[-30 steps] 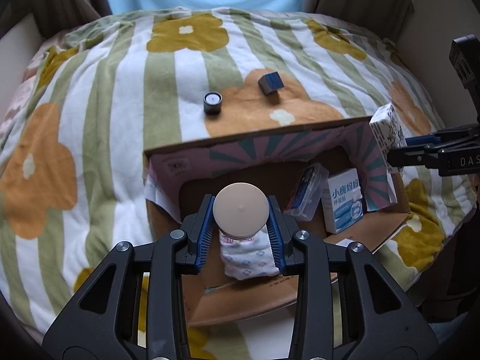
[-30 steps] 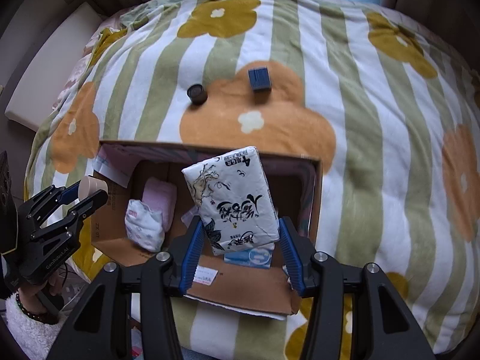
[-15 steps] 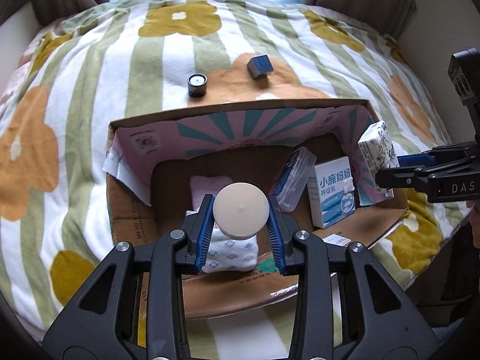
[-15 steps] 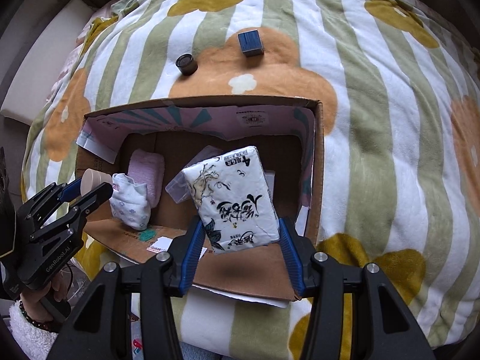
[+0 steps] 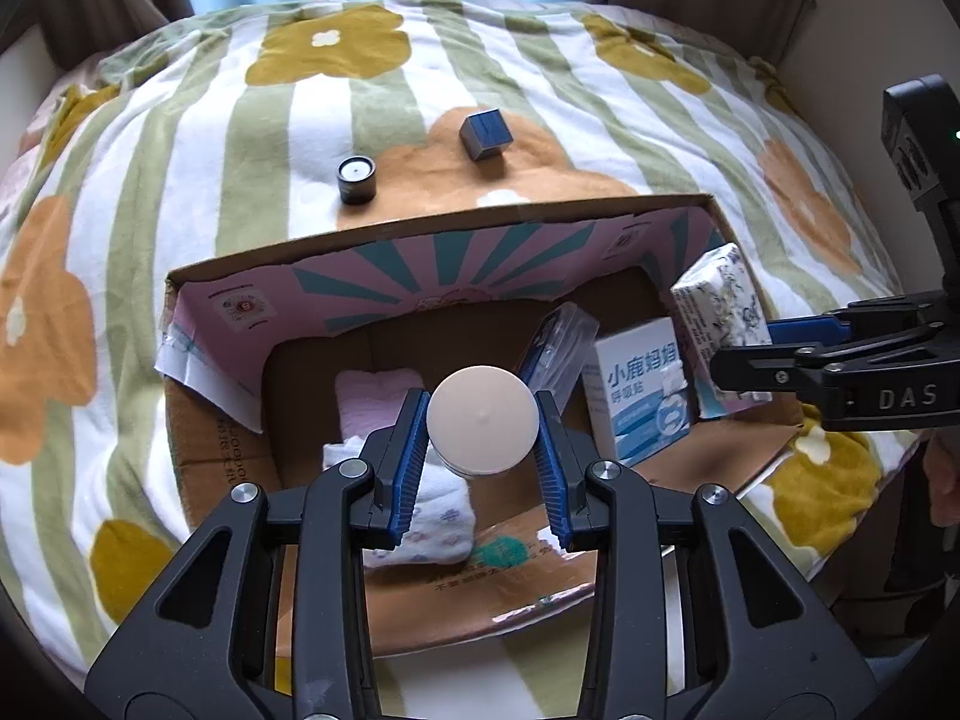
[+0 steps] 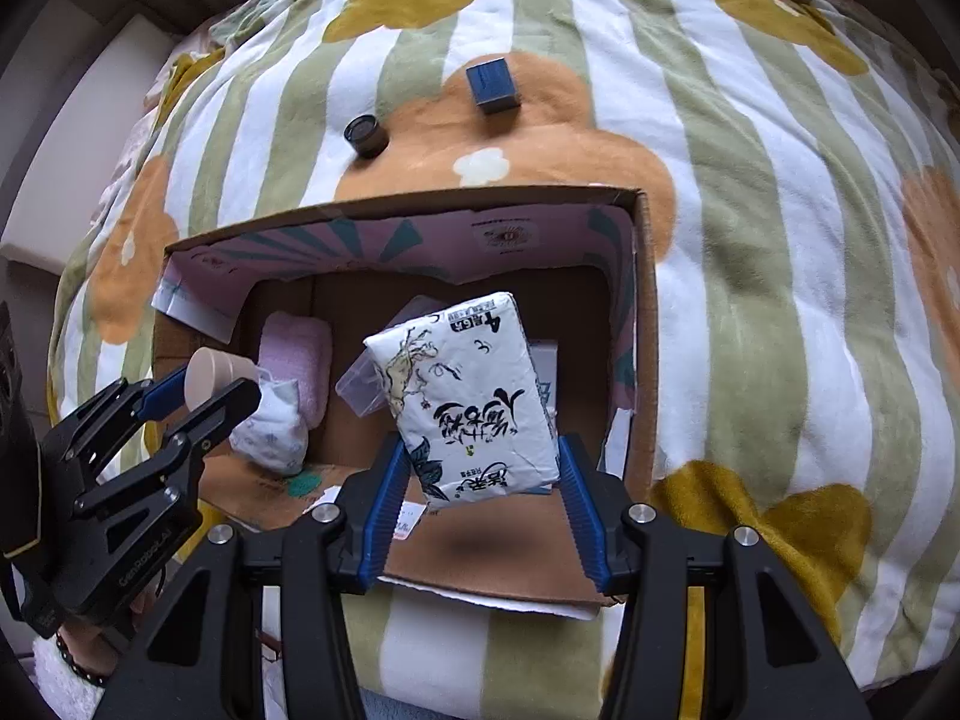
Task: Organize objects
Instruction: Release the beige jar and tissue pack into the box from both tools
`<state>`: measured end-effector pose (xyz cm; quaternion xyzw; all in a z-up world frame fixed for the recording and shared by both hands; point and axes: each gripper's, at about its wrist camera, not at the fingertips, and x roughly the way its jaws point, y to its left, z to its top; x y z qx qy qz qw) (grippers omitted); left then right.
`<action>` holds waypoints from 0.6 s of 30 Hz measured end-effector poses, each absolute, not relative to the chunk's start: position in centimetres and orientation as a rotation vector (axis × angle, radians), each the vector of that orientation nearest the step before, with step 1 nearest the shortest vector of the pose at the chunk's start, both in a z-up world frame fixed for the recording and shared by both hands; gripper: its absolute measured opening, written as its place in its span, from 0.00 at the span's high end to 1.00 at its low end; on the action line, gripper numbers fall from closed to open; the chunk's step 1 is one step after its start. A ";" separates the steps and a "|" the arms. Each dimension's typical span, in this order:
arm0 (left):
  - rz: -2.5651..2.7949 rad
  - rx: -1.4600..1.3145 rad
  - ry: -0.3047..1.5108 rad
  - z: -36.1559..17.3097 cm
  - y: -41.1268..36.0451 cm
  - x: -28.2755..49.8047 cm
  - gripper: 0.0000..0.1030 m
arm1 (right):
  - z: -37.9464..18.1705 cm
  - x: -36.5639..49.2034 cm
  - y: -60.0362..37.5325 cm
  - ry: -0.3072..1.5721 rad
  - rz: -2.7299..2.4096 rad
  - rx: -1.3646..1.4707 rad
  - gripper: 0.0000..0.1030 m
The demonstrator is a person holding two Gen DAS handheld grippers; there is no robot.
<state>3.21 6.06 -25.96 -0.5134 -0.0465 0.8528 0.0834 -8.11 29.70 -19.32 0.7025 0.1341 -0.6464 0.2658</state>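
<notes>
An open cardboard box [image 5: 420,240] [image 6: 642,312] sits on a flowered striped blanket. My left gripper [image 5: 482,450] is shut on a beige round-lidded jar [image 5: 482,423], held above the box's left part; it also shows in the right wrist view [image 6: 216,373]. My right gripper [image 6: 480,504] is shut on a white tissue pack [image 6: 474,402] with black print, held over the box's right part; the pack shows in the left wrist view [image 5: 720,312]. Inside lie a pink towel [image 6: 297,348], a patterned white bundle [image 5: 432,516], a clear plastic case [image 5: 558,342] and a blue-white carton [image 5: 645,396].
On the blanket beyond the box lie a small black cylinder [image 5: 356,179] [image 6: 366,135] and a dark blue cube [image 5: 486,133] [image 6: 493,86]. Curtains and a wall edge the bed at the back. The blanket slopes away on all sides.
Both grippers have moved forward and down toward the box with their loads; the box interior now fills more of each view. The tissue pack now hangs inside the box's right end.
</notes>
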 end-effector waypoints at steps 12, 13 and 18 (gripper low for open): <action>2.531 -1.532 -0.172 -25.7 5.5 3.7 0.00 | -18.5 -8.7 29.6 0.268 -1.820 1.901 0.25; 2.532 -1.530 -0.174 -25.5 5.4 3.8 0.00 | -18.4 -8.7 29.5 0.268 -1.822 1.903 0.25; 2.534 -1.532 -0.179 -25.0 4.5 4.4 0.00 | -18.5 -8.6 29.2 0.252 -1.830 1.918 0.25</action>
